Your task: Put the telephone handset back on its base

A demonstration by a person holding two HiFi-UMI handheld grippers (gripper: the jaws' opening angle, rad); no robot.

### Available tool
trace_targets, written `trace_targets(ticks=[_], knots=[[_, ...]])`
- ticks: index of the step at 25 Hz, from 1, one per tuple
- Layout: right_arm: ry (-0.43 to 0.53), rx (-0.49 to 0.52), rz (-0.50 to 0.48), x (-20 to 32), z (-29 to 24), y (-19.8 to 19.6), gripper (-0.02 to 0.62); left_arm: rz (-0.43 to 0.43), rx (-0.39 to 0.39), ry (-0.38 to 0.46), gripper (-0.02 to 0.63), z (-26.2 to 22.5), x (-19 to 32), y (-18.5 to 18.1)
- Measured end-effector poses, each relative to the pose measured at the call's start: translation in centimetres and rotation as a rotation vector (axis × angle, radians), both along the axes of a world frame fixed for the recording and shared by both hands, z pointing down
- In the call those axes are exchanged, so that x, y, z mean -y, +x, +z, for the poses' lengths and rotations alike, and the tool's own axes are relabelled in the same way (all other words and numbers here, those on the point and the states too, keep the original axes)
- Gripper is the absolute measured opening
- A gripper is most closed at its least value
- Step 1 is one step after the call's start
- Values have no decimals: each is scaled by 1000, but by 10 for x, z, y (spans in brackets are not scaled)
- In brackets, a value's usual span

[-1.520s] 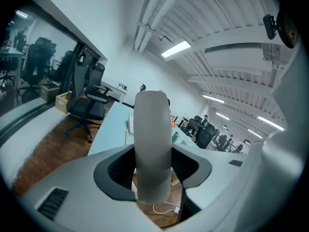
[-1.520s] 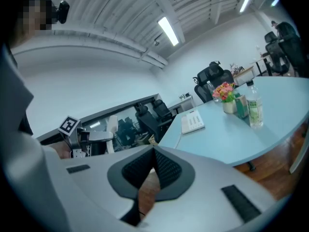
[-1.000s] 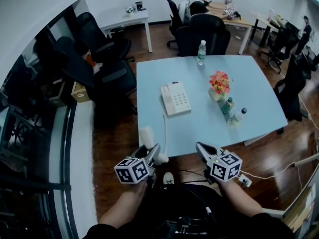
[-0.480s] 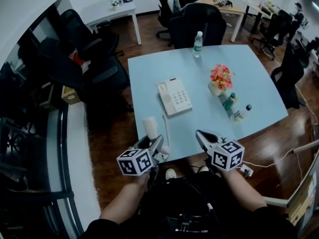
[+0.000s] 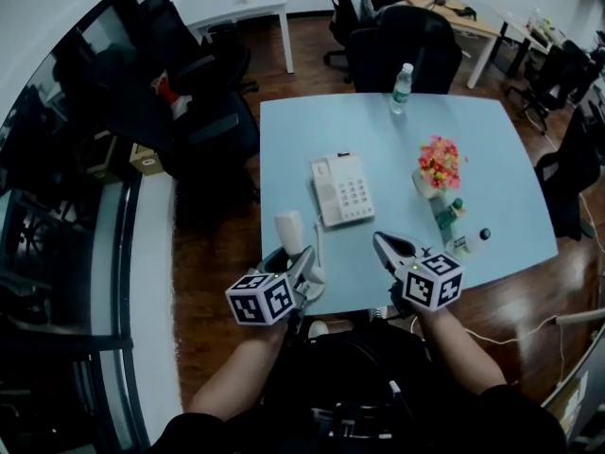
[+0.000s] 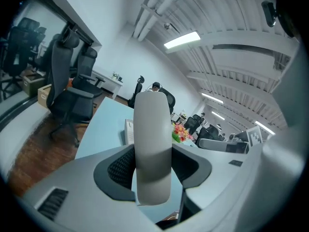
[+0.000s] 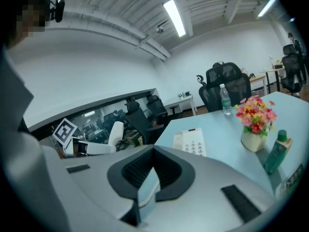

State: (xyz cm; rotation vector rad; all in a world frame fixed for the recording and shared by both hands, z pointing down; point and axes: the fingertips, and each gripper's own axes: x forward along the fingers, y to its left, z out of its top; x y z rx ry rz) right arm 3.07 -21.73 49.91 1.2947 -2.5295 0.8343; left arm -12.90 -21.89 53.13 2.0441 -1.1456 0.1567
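The left gripper (image 5: 297, 265) clamps the long white plastic telephone handset (image 6: 152, 149), which stands upright between its fingers and rises past their tips. The right gripper (image 5: 388, 248) is pressed closed on nothing. The white push-button phone base (image 5: 342, 189) sits ahead of both fingertips, apart from the handset.

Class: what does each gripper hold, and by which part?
The left gripper clamps the handset by its lower half. The right gripper holds nothing.

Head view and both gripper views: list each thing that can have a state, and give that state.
Handset: off its base, held between the left gripper's fingers.
Telephone base: cradle empty.
Left gripper: shut on the handset.
Right gripper: shut, empty.
Water bottle: upright.
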Motion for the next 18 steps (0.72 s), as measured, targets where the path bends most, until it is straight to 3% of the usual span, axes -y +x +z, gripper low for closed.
trace_targets(ticks=[10,18], knots=[[8,24,-165,76,0,23,17,-131,126,-4,216,8,56,32],[-60,65,-242,115,23,43,17,-192,239,-115,216,53,137,63]])
